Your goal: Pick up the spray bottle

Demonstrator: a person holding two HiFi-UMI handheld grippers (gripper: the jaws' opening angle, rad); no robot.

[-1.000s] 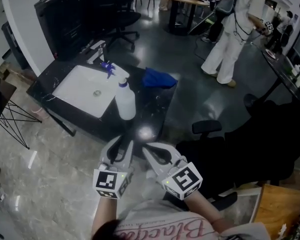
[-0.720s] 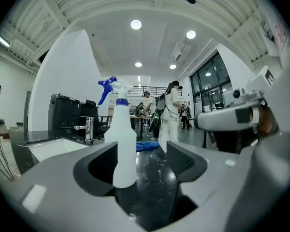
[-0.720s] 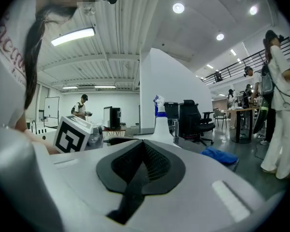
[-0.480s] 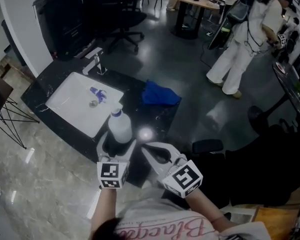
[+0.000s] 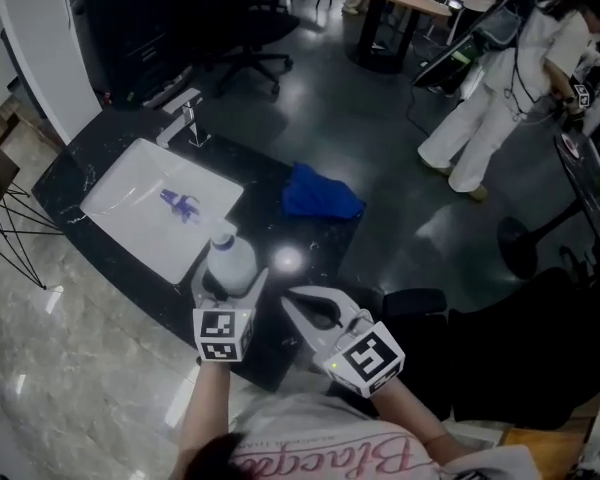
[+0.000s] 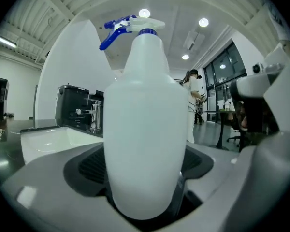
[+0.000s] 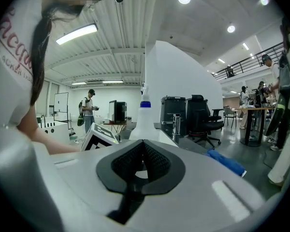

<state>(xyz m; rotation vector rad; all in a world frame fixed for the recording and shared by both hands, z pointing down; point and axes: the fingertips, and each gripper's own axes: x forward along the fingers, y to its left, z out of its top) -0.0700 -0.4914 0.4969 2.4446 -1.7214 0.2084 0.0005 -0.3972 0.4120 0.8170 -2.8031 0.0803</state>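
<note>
A white spray bottle [image 5: 230, 263] stands upright on the black counter [image 5: 310, 238] beside the sink, and its blue trigger [image 5: 180, 205] shows against the white basin. My left gripper [image 5: 230, 284] has its jaws opening wide, one on each side of the bottle's base. In the left gripper view the bottle [image 6: 145, 124] fills the gap of that gripper [image 6: 144, 187], and I see no squeeze on its body. My right gripper [image 5: 298, 299] hovers just right of the bottle, shut and empty. Past the closed pads of the right gripper [image 7: 141, 170], the bottle [image 7: 144, 119] shows ahead.
A white sink [image 5: 115, 213] with a chrome faucet [image 5: 188, 118] lies left of the bottle. A blue cloth [image 5: 320, 193] sits on the counter behind it. A person in white [image 5: 490, 98] stands at the far right, with desks and office chairs around.
Both grippers came forward to the bottle. The left jaws spread from nearly closed to wide and now straddle its base. The right gripper stayed shut.
</note>
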